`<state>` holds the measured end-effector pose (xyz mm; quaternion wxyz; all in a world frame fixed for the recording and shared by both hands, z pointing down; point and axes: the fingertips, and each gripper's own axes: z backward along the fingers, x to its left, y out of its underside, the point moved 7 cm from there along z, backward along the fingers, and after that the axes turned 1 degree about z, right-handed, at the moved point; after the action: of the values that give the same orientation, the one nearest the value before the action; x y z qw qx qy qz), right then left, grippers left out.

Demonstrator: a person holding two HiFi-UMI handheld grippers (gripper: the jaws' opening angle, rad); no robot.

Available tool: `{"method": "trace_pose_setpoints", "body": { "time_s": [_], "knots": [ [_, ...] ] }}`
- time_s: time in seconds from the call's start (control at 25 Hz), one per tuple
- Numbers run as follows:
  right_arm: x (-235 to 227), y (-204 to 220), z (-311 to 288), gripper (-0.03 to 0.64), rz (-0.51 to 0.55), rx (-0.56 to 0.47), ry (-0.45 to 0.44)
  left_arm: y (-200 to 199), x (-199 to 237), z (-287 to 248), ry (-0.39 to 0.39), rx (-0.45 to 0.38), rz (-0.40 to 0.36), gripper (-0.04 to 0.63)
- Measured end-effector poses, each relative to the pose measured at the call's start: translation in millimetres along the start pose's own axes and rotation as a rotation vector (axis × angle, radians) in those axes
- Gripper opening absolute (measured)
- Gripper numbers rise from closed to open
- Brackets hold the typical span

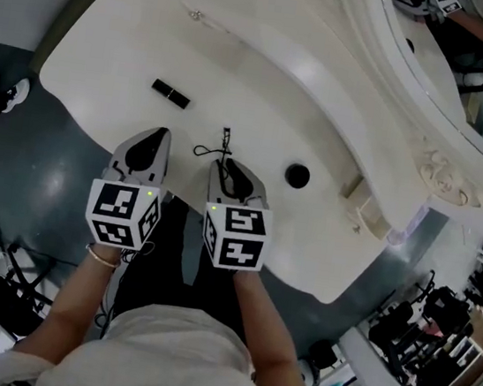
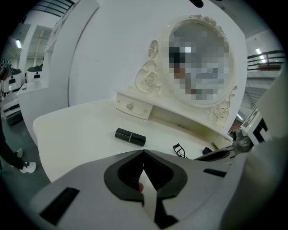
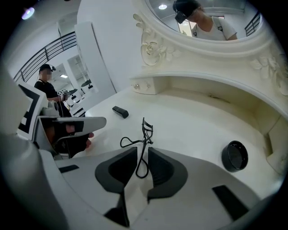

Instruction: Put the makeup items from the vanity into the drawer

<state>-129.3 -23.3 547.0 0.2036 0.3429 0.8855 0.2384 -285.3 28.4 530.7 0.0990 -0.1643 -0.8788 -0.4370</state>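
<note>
Since the drawer (image 2: 132, 107) is shut and 3 items lie on the bench (image 1: 268, 67), nothing is stowed; right tongs (image 3: 142, 152) stand open astride the eyelash curler (image 3: 145, 134) handle; left tongs (image 2: 144, 152) closed, empty, lipstick (image 2: 130, 136) ahead; compact (image 3: 234, 156) right of the right tongs.

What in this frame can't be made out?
Drawer: shut in the left tool view, so its inside is hidden.
Black tube: print too small in every view.
Round pot: lidded or open, too dark to tell.
Eyelash curler: in the head view the right tool covers its near end.
</note>
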Motion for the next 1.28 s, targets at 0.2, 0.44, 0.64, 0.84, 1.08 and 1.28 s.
{"method": "trace_pose_setpoints", "body": {
  "time_s": [0.2,0.44,0.64,0.84,1.08,1.28],
  "knots": [
    [1,-1,-3,0.075,0.016,0.028,0.021,1,6,2,-0.008,-0.003,0.012,0.003],
    [2,-4,-4,0.054,0.050,0.061,0.050,2,9,2,-0.012,0.001,0.017,0.003],
    [0,-5,-4,0.044,0.049,0.061,0.038,-1,6,1,-0.010,0.005,0.012,0.003],
    [-2,-9,2,0.035,0.039,0.032,0.019,-5,-2,-1,-0.002,0.007,-0.001,0.003],
    [-13,-13,22,0.031,0.006,-0.017,0.014,-10,-20,-5,0.019,0.006,-0.028,0.003],
    [-28,-16,49,0.031,-0.035,-0.073,0.023,-16,-46,-6,0.056,0.002,-0.059,0.003]
  ]
}}
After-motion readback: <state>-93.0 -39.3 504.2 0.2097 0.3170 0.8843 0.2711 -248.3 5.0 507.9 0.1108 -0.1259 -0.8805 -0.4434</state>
